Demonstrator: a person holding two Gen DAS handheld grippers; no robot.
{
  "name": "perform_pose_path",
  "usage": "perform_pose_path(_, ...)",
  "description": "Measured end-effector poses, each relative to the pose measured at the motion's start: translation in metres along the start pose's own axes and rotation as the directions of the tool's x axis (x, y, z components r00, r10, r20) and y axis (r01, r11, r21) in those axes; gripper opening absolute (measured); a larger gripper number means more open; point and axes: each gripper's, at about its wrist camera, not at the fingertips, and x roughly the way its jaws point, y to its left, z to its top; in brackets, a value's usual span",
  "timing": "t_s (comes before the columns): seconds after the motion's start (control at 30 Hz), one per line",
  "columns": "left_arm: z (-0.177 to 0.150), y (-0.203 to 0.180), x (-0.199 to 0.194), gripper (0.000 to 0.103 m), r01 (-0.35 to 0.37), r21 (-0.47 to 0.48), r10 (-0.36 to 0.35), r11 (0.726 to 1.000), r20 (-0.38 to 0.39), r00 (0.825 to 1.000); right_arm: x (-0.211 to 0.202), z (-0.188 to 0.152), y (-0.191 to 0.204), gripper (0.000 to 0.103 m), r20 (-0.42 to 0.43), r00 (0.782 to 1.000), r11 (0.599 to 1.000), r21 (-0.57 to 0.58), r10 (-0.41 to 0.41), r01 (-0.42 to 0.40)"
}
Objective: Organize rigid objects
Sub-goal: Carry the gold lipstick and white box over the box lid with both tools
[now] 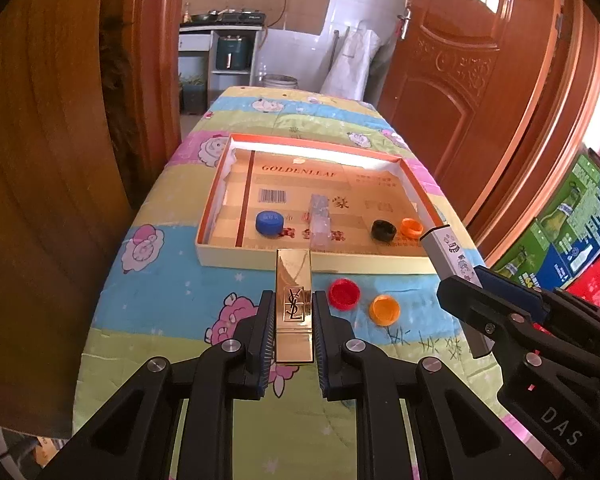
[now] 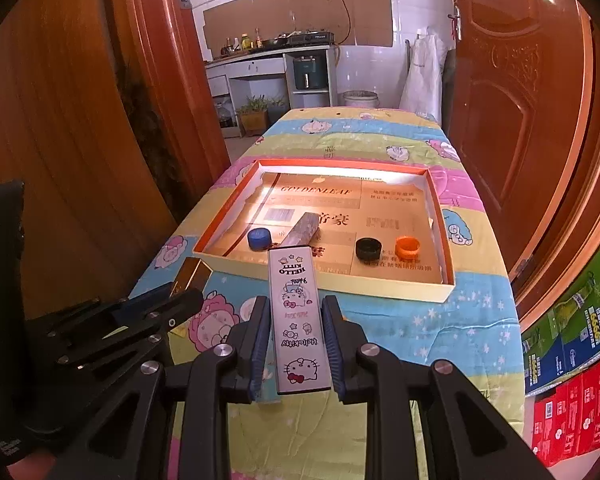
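Note:
My left gripper (image 1: 293, 304) is shut on a gold lipstick case (image 1: 293, 280), held above the cloth in front of the shallow cardboard box (image 1: 260, 258). My right gripper (image 2: 294, 308) is shut on a white Hello Kitty case (image 2: 298, 312), also in front of the box (image 2: 340, 286). Each gripper appears at the edge of the other's view: the right gripper (image 1: 460, 276) with its white case (image 1: 452, 254), the left gripper (image 2: 180, 288) with the gold case (image 2: 192, 274). Inside the box lie a blue cap (image 1: 269, 223), a clear case (image 1: 320, 220), a black cap (image 1: 384, 231) and an orange cap (image 1: 411, 228).
A red cap (image 1: 343, 294) and an orange cap (image 1: 385, 309) lie on the cartoon-print cloth (image 1: 180, 280) just before the box. Wooden doors stand on both sides. Stacked printed cartons (image 2: 572, 340) sit on the floor at the right. A kitchen shows beyond the table's far end.

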Motion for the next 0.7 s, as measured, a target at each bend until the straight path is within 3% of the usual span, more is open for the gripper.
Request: perform_pose_path(0.7, 0.027, 0.000, 0.016, 0.018, 0.007, -0.012, -0.007, 1.000, 0.005, 1.000, 0.017, 0.020, -0.004, 0.026, -0.003, 1.000, 1.000, 0.013, 0.006, -0.006)
